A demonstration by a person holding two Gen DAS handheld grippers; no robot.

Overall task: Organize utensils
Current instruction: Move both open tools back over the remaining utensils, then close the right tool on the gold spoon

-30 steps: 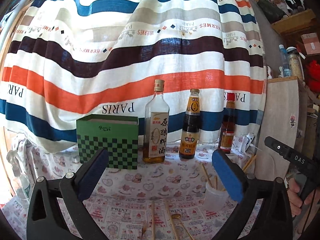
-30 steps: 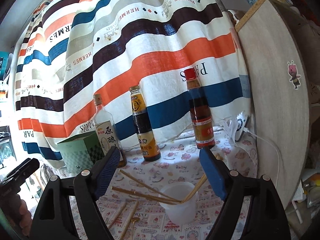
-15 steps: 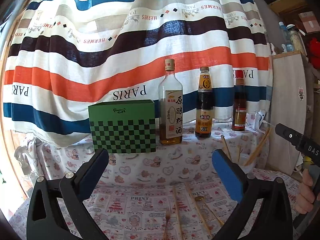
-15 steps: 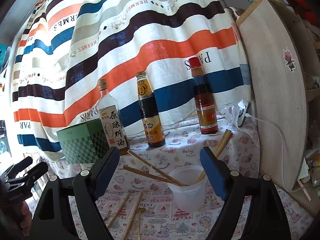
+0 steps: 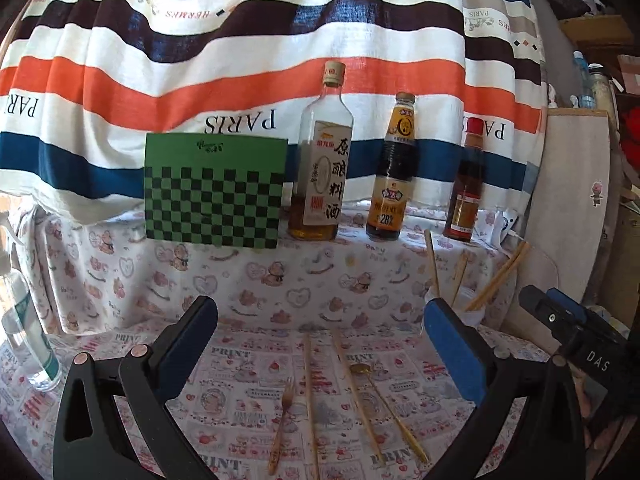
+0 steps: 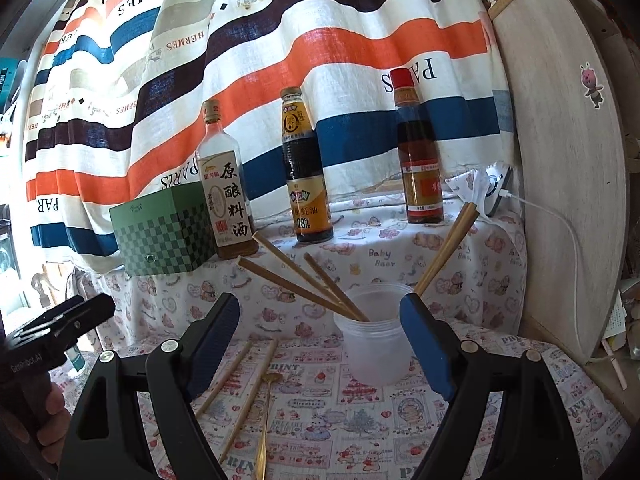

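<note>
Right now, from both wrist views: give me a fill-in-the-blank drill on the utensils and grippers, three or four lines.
1. The plastic cup holds ____ chopsticks.
2. The small fork lies flat on the ____.
3. Behind the utensils stand ____ sauce bottles beside the green checkered box.
4. The left gripper and the right gripper both have their jaws ____, nothing between them.

Missing words: four; tablecloth; three; open
</note>
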